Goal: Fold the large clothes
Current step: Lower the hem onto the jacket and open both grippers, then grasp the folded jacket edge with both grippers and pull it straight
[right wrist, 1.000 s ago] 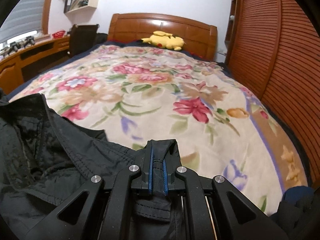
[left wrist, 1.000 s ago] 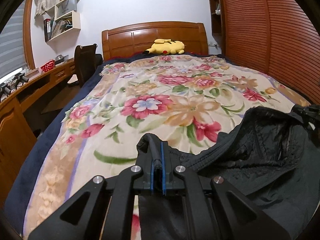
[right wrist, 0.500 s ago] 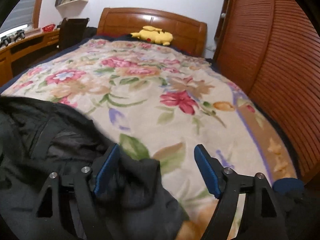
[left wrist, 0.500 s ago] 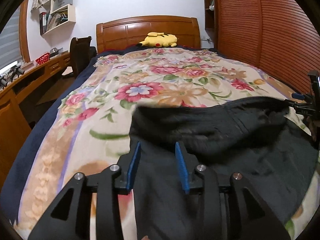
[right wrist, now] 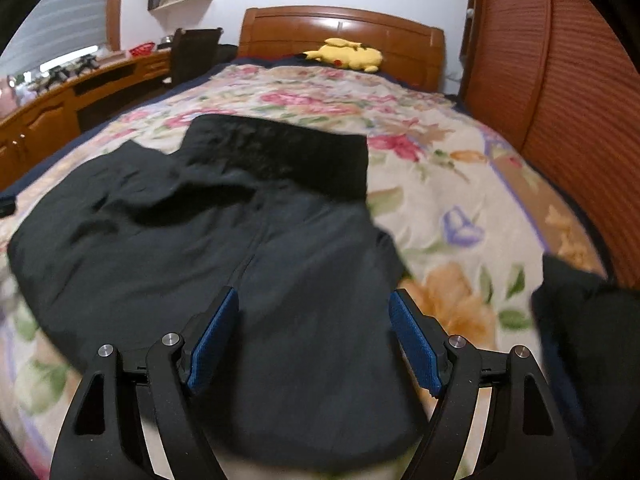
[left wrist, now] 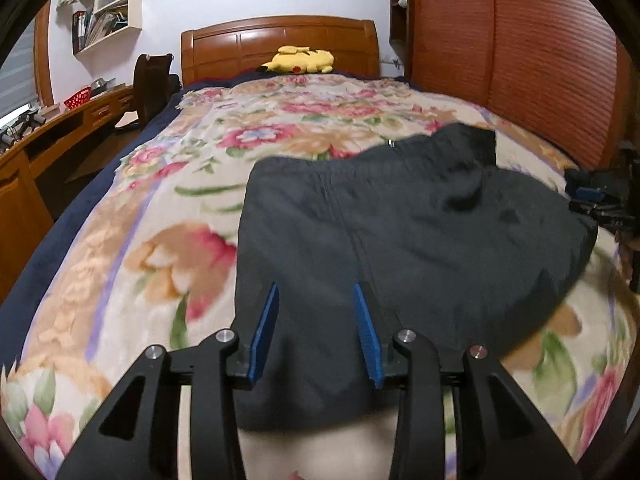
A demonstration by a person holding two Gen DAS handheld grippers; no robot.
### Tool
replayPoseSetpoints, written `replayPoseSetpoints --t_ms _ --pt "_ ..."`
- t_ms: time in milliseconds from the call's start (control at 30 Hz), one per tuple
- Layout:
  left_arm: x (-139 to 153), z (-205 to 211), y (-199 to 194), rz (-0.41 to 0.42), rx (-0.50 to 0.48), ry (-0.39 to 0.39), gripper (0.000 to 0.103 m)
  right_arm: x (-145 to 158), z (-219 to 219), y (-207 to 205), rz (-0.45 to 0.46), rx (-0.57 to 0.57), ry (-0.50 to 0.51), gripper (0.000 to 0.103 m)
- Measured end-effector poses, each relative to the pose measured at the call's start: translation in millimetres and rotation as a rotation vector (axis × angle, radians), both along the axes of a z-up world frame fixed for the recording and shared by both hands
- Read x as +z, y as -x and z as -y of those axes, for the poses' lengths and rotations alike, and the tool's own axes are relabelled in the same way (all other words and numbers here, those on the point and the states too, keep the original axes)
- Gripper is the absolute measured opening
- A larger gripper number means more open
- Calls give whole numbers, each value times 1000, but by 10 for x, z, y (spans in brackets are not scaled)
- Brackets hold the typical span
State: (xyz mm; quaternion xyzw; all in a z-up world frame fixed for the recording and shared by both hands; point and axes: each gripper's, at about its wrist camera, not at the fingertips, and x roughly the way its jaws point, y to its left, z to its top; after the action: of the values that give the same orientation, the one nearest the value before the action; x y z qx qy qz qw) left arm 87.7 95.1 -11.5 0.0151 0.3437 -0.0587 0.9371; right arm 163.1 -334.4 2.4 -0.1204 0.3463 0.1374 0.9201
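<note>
on the floral bedspread [left wrist: 132, 248] the dark garment [left wrist: 400, 232] lies spread; left gripper [left wrist: 316, 332] opening over it, right gripper [right wrist: 314, 340] wide apart, neither pinching cloth. best smooth wrinkles, then grip the corners evenly.

Domestic bedroom: bed with carved wooden headboard [left wrist: 280, 46] and floral quilt [left wrist: 168, 216], yellow plush toy [left wrist: 298, 60], white wall shelves [left wrist: 108, 16], slatted wooden wardrobe doors [left wrist: 512, 52].

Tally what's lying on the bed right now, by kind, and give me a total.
Dark garments: 2, the spread dark garment and a second dark bundle at the bed's right edge.
Yellow plush toys: 1, the yellow plush toy by the headboard.
Total: 3
</note>
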Motion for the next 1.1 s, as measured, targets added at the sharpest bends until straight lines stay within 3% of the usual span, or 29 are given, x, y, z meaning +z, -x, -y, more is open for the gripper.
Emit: replayPoseSetpoints --t_ms 200,567,767,1100 --pt "-202 -97 89 -44 27 0 38 -126 125 129 -18 -59 26 79" --pt "-489 -214 17 -131 47 19 42 -355 365 142 -78 -107 -42 86" --pt "-557 -187 9 -137 58 -3 48 -443 379 172 -78 -99 -53 86" --pt "-615 -287 27 -147 79 62 52 -467 375 176 -86 -91 -63 86"
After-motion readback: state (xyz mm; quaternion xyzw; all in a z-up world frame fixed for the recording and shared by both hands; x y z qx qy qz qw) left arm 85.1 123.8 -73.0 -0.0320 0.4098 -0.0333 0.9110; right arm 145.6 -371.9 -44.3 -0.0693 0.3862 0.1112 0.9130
